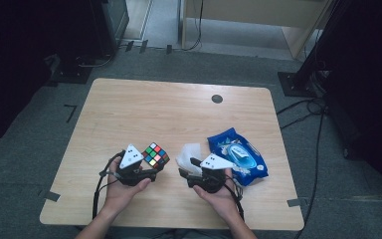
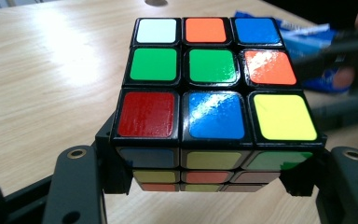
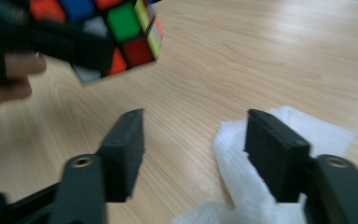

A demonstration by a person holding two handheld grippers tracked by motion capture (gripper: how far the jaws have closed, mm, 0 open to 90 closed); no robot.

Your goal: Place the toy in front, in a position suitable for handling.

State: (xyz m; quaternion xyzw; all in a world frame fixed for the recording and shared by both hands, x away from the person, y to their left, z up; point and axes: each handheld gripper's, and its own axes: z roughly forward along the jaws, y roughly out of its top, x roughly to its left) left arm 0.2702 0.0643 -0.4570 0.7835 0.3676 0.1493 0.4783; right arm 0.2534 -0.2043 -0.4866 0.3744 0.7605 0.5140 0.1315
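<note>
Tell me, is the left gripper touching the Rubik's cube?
Touching. In the left gripper view, the left gripper has its jaws pressed against both sides of the Rubik's cube, holding it above the table.

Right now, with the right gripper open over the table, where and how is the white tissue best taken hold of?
Grip the tissue at its raised, crumpled fold, coming down from above. The sheet lies mostly flat on the table, so a flat edge gives little to pinch, while the fold stands up. The right gripper is open, one jaw already over the tissue, so probably only a small shift is needed.
</note>
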